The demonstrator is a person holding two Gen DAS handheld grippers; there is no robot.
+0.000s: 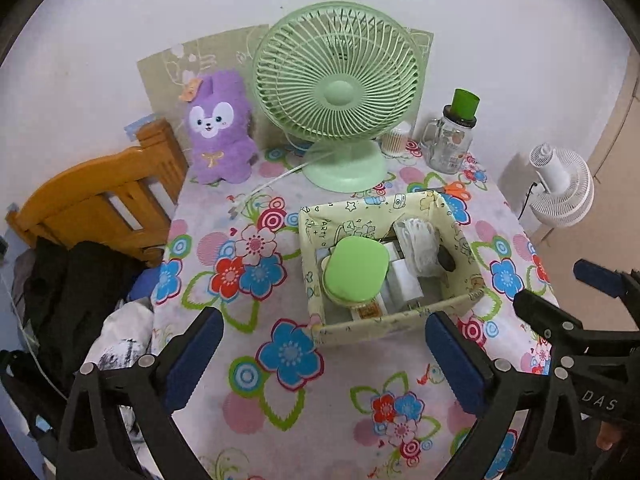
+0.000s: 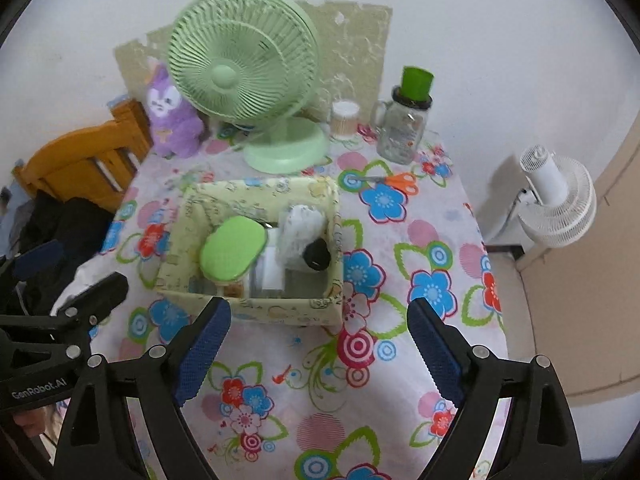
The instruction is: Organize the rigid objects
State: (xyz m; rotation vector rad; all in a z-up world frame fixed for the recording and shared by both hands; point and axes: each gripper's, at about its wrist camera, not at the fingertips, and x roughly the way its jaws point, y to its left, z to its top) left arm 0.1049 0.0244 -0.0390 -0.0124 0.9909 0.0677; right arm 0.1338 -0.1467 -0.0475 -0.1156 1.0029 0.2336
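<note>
- Left wrist view: left gripper [image 1: 324, 344] wide open, holding nothing, above the flowery table [image 1: 240, 360]. Green case [image 1: 356, 270] inside the yellow box [image 1: 384, 320], just ahead.
- Right wrist view: right gripper [image 2: 318, 338] wide open too, holding nothing. Orange scissors [image 2: 394, 182] beside the box, near the green fan [image 2: 244, 60].

A white wall [image 1: 120, 40] backs the flowered table [image 1: 256, 360], with a wooden chair [image 1: 100, 196] alongside and a white floor fan [image 2: 560, 204] opposite.
</note>
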